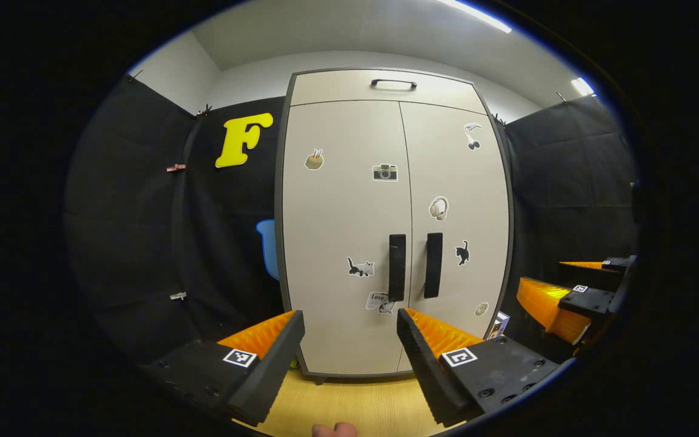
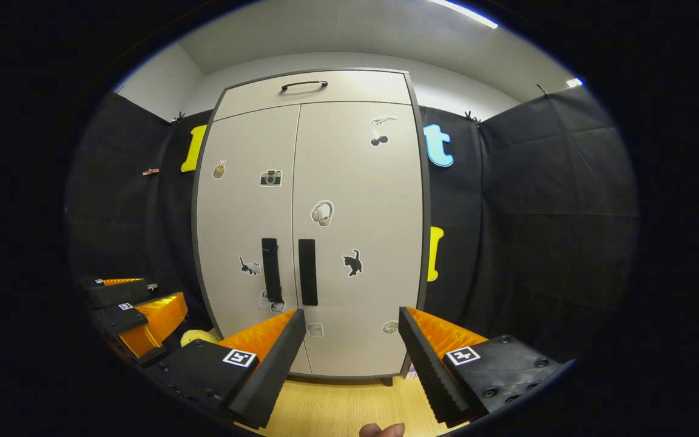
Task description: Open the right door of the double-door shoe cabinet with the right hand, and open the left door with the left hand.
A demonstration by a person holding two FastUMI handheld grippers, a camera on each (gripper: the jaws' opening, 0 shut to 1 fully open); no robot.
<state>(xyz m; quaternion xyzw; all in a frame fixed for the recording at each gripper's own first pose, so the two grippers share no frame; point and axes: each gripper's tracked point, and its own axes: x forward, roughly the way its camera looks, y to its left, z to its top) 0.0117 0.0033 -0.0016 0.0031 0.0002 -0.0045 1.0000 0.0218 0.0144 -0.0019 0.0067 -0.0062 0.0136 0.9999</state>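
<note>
Ahead: shoe cabinet (image 1: 349, 243) doors closed | left tool (image 1: 349, 325), right tool (image 2: 352, 321) apart, agape

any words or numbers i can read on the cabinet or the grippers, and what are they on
Sticker beside the left door's handle on the shoe cabinet: has writing, too small and blurred to read.
Other stickers: pictures, no words.
Square tags on the left gripper: patterns, no text.

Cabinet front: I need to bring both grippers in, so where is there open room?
Free: the wood floor before the cabinet, between it and the open left gripper and right gripper. Both doors are shut. Tighter: the two handles sit side by side, and small items crowd the cabinet's lower corners.
</note>
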